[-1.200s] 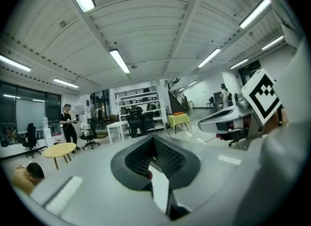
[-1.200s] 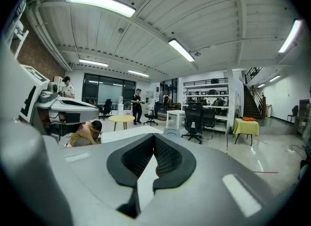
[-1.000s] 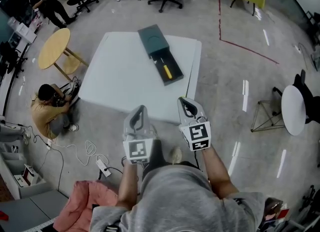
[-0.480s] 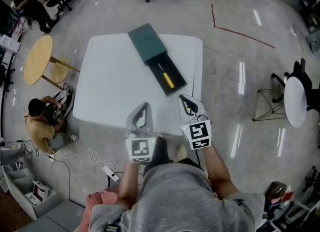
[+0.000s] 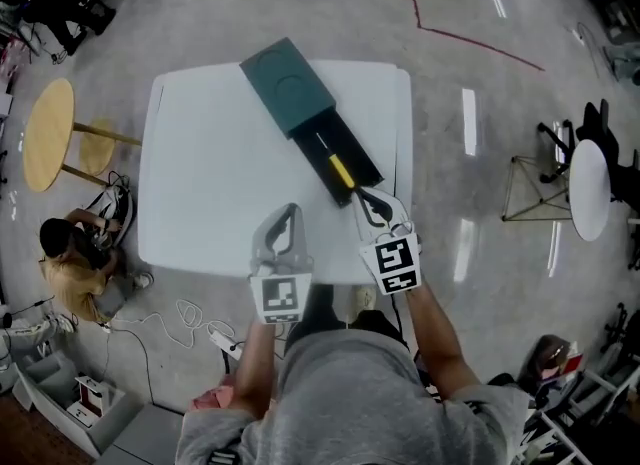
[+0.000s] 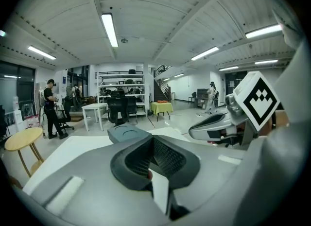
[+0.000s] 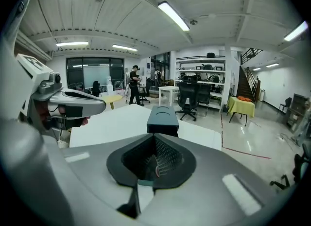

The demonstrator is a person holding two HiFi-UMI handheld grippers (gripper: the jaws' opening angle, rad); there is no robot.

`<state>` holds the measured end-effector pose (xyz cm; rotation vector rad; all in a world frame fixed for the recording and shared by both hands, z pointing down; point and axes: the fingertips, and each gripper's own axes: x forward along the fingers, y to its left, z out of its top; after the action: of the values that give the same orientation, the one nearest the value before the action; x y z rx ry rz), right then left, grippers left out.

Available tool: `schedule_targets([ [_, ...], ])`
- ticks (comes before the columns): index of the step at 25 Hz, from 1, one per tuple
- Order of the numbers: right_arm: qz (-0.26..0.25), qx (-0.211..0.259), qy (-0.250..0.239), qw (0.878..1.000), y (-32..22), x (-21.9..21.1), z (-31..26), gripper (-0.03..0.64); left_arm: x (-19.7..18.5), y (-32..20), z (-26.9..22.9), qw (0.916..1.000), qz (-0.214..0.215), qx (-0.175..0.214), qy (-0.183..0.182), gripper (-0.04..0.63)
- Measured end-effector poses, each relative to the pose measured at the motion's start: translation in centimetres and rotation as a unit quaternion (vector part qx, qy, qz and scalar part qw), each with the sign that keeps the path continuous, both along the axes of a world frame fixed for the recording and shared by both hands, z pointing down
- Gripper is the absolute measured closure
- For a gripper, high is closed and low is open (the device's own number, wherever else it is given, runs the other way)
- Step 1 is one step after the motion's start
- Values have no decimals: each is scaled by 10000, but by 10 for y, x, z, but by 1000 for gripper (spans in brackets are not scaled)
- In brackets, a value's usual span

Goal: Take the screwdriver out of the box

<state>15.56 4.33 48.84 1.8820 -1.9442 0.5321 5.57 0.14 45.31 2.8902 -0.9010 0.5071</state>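
Observation:
In the head view a dark green box (image 5: 285, 81) lies on the white table (image 5: 210, 183). Its drawer (image 5: 352, 161) is slid out toward me, and a yellow-handled screwdriver (image 5: 338, 167) lies inside. My right gripper (image 5: 363, 196) is shut and empty, its tip just short of the drawer's near end. To its left my left gripper (image 5: 289, 215) is shut too and holds nothing above the table's near edge. The left gripper view looks past the left gripper (image 6: 154, 152) to the box (image 6: 127, 133). In the right gripper view the box (image 7: 163, 118) stands ahead of the right gripper (image 7: 155, 159).
A round wooden table (image 5: 48, 133) stands at the left, with a person (image 5: 70, 253) sitting on the floor beside it. Cables and a power strip (image 5: 218, 339) lie near my feet. A round white table (image 5: 590, 191) stands at the right.
Both grippers have moved forward from off the table to over its near edge, and the table and box now appear closer. The right tip now nears the open drawer.

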Motion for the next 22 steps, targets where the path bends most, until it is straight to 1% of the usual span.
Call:
schedule_targets([
  [10, 91, -573, -28, 9983, -41, 7, 51, 612, 18, -42, 49, 9985, 333, -411, -140, 583],
  [13, 116, -751, -45, 9971, -51, 9, 67, 612, 20, -51, 64, 9978, 374, -529, -160, 583],
  [18, 201, -1177, -45, 9928, -68, 16, 95, 610, 18, -62, 82, 9967, 361, -688, -218, 583],
  [20, 193, -1348, -81, 9907, -74, 18, 105, 569, 18, -66, 85, 9964, 347, -737, -233, 583],
  [22, 179, -1553, -138, 9876, -80, 22, 115, 555, 17, -69, 90, 9960, 340, -790, -254, 583],
])
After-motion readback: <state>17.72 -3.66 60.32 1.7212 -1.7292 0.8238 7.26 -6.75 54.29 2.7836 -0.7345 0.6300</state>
